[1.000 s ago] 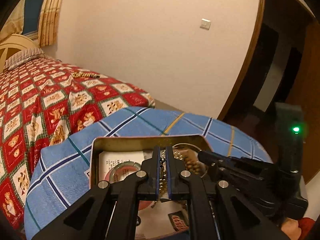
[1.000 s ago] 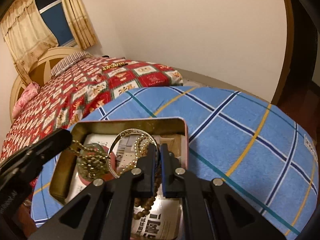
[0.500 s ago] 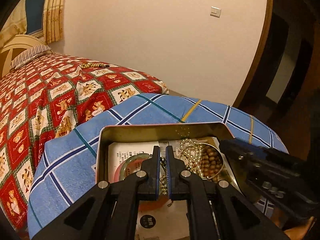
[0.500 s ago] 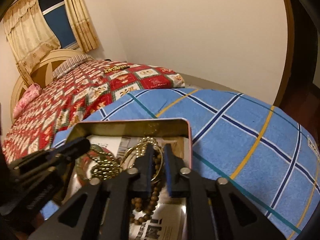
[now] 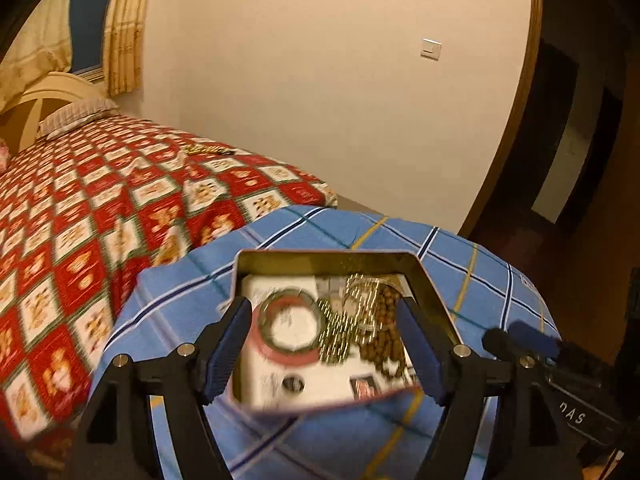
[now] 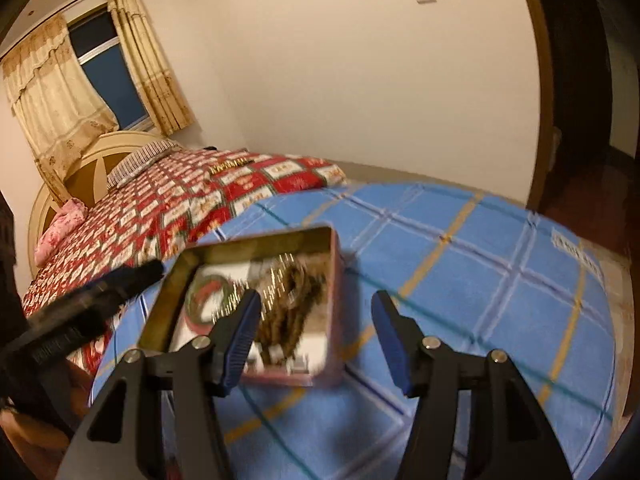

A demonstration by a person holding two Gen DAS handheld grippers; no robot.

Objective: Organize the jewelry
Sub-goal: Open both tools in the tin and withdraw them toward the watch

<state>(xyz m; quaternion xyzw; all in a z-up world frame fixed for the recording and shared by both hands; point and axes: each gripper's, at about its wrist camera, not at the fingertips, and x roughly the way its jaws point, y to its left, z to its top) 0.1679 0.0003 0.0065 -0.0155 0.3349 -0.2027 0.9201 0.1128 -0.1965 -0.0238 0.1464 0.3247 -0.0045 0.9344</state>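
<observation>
An open metal tin [image 5: 320,258] rests on a blue plaid cloth [image 5: 320,432]. Inside lie a green and red bangle [image 5: 261,322], a gold chain [image 5: 340,336] and brown beads [image 5: 386,336], all motion-blurred. My left gripper [image 5: 322,344] hovers just in front of the tin, its jaws opening wide with nothing pressed between them. In the right wrist view the tin [image 6: 256,240] sits left of centre with the beads [image 6: 288,320] showing. My right gripper [image 6: 316,340] is over the tin's near right corner, jaws opening and gripping nothing. The left gripper [image 6: 92,300] shows at the left.
A bed with a red patterned cover [image 5: 100,220] runs off to the left behind the cloth; a small gold item [image 5: 204,150] lies on it. A dark doorway [image 5: 580,120] stands at the right. The right gripper's body [image 5: 520,344] is close beside the tin.
Both grippers were shut inside the tin, the left on the gold chain and the right among the beads. Both have opened, let go and drawn back from the tin.
</observation>
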